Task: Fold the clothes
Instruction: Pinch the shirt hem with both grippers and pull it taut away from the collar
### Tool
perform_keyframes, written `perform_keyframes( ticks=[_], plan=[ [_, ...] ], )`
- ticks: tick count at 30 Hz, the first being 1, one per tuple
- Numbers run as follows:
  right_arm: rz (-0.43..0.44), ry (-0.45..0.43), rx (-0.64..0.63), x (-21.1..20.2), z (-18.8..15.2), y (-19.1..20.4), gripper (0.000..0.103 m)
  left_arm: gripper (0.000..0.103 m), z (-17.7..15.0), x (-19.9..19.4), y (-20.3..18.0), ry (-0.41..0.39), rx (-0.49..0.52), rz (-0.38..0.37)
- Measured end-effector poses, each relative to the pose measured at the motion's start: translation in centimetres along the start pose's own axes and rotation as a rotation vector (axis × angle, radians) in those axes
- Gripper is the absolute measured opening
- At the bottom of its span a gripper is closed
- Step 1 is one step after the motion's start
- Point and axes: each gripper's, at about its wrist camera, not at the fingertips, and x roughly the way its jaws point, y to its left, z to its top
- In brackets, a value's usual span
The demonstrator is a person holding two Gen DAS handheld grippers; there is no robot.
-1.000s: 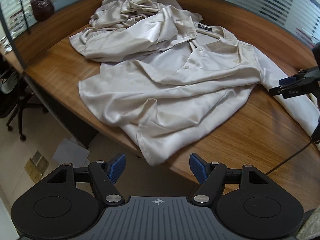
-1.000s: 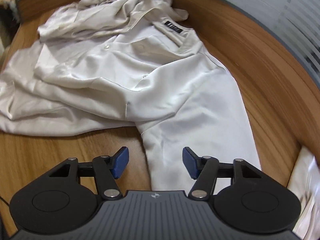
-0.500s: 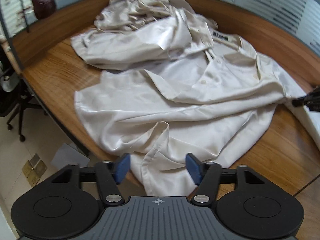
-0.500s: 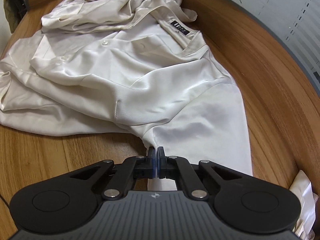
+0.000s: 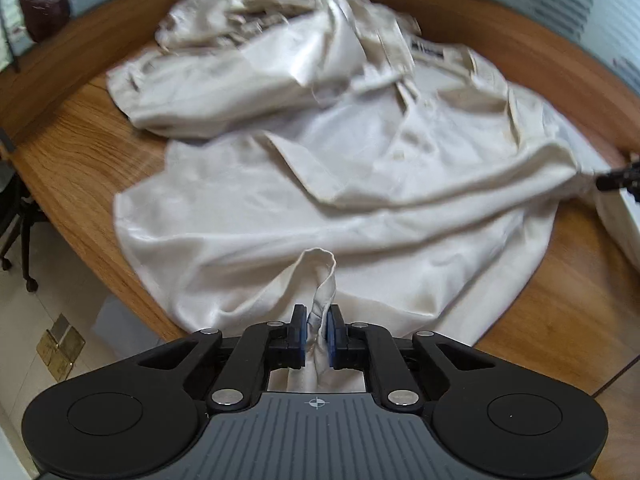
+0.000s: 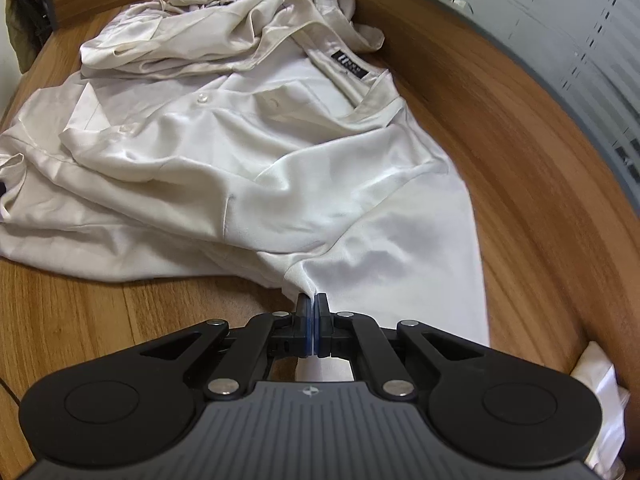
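The shirt (image 5: 360, 184) lies spread and rumpled on the wooden desk (image 5: 80, 168), collar end away from the cameras, with a second crumpled garment (image 5: 256, 40) piled on its far part. The left gripper (image 5: 317, 330) is closing its jaws, and a bunched fold of the shirt's near edge is already squeezed between the blue pads (image 5: 303, 330). The right gripper (image 6: 312, 330) is clamped tight on a thin bit of cloth where sleeve (image 6: 400, 280) meets body.

Curved wooden desk (image 5: 80, 140) with raised wooden back edge; frosted striped glass partition (image 6: 560, 40); pale tiled floor (image 5: 24, 344); office chair base (image 5: 20, 240).
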Motion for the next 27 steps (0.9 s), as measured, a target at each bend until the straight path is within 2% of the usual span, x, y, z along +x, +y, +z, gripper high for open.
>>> perform_keyframes(
  ticks=[5,8,12,18,21,24,27],
  plan=[
    [-0.024,-0.032,0.0,-1.9,0.7,-1.1,0.001,0.012,-0.3,-4.6,0.6,-0.076,-0.086,-0.049],
    [-0.028,-0.036,0.0,-3.3,0.9,-2.0,0.001,0.012,-1.2,-7.6,-0.1,-0.086,-0.114,-0.096],
    [-0.015,0.007,-0.038,-4.7,0.5,-2.6,0.001,0.012,-3.7,-10.4,-3.0,-0.066,-0.104,-0.151],
    [-0.01,0.134,-0.156,-3.8,-2.1,-1.6,0.001,0.012,-9.0,-9.0,-6.9,0.047,-0.069,-0.182],
    [-0.028,0.188,-0.199,-2.5,-3.3,-1.0,0.001,0.012,-10.7,-7.4,-7.4,0.124,-0.105,-0.205],
    [-0.07,0.21,-0.197,-1.8,-3.8,-1.2,0.001,0.012,-11.1,-6.8,-8.2,0.149,-0.072,-0.235],
    [-0.115,0.23,-0.186,-1.2,-3.7,-1.7,0.001,0.013,-11.0,-6.4,-8.5,0.172,-0.052,-0.305]
  ],
)
